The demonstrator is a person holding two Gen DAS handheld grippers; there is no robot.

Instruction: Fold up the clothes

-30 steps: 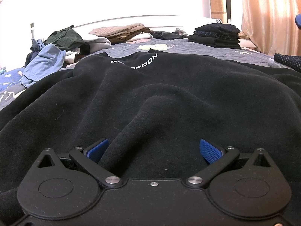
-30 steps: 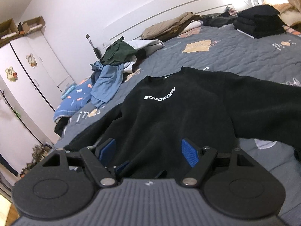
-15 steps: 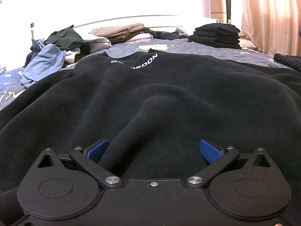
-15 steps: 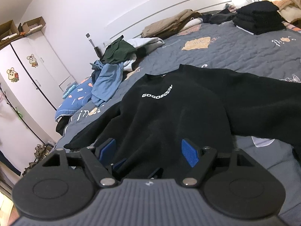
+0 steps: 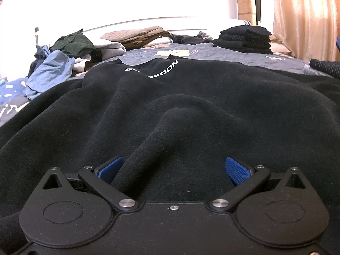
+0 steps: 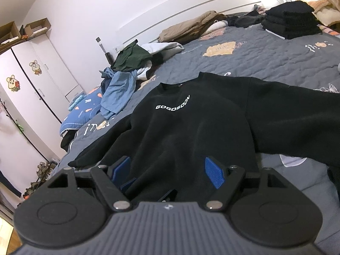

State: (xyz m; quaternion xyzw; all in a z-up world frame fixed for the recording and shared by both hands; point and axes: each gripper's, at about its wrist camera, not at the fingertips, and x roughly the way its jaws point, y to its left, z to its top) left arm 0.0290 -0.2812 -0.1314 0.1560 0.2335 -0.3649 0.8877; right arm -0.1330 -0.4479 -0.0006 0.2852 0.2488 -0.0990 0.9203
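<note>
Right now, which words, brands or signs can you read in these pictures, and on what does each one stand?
"GOGOSOON": white letters on the chest of the black sweatshirt; in the left wrist view a fold hides the middle letters.
White script on the grey bedspread: too small and distorted to read.
Cartoon mouse stickers on the white wardrobe: pictures only, no legible words.

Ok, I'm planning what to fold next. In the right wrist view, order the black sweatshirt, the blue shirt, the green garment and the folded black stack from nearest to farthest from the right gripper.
1. black sweatshirt, right at the right gripper
2. blue shirt, left
3. green garment, behind it, left
4. folded black stack, far right by the headboard
</note>
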